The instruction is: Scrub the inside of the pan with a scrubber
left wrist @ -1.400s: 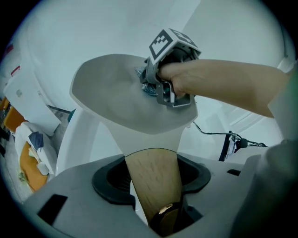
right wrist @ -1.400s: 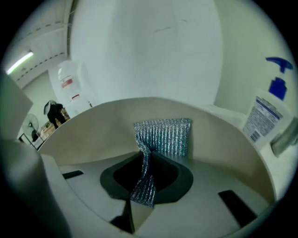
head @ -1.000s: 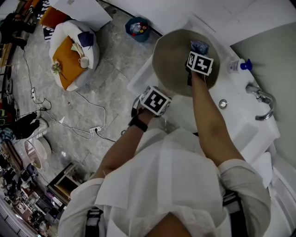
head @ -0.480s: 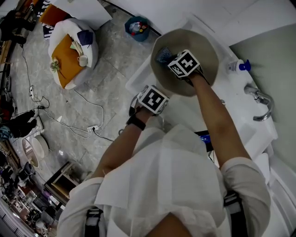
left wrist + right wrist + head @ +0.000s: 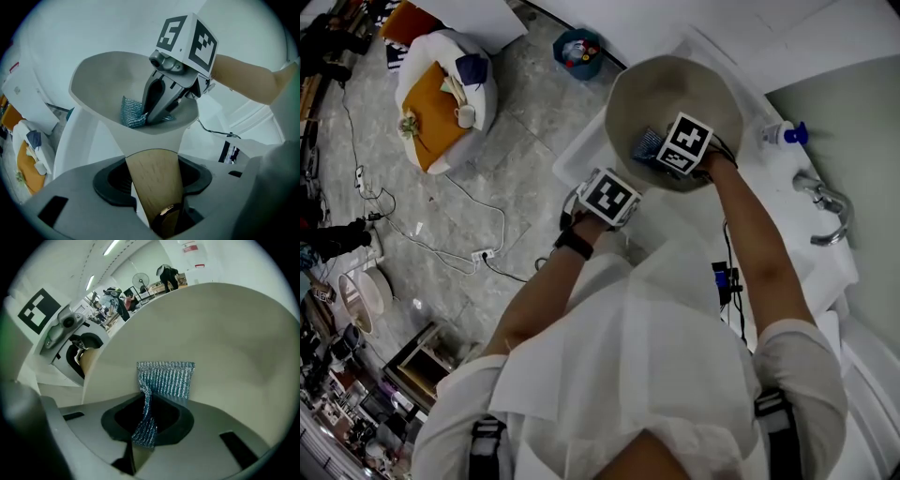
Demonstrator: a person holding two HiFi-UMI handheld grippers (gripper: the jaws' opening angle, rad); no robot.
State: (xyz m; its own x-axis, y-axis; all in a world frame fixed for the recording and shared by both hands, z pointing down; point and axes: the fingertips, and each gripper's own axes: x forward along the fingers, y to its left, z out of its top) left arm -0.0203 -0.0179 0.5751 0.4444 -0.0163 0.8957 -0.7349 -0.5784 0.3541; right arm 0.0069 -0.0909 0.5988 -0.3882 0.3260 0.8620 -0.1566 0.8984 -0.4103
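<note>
one pan [image 5: 675,89], one scrubber [image 5: 165,378]: left gripper [image 5: 151,199] clamps its wooden handle [image 5: 152,173], right gripper [image 5: 144,430] pinches the scrubber, seemingly against the inside.

No legible text. Coded squares only on left marker cube [image 5: 609,197], right marker cube [image 5: 684,142]; red wall label [image 5: 190,248] unreadable.

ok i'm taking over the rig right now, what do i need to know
Grips: left claw is shut on the wooden handle and holds the pan tilted. The right claw is shut on the blue scrubber.
Where: the scrubber lies against the pan's inner wall, on the handle side.
Done: both things are gripped and the scrubber is inside the pan.
Left: scrub round the whole inside. I cannot tell how much has been covered.
</note>
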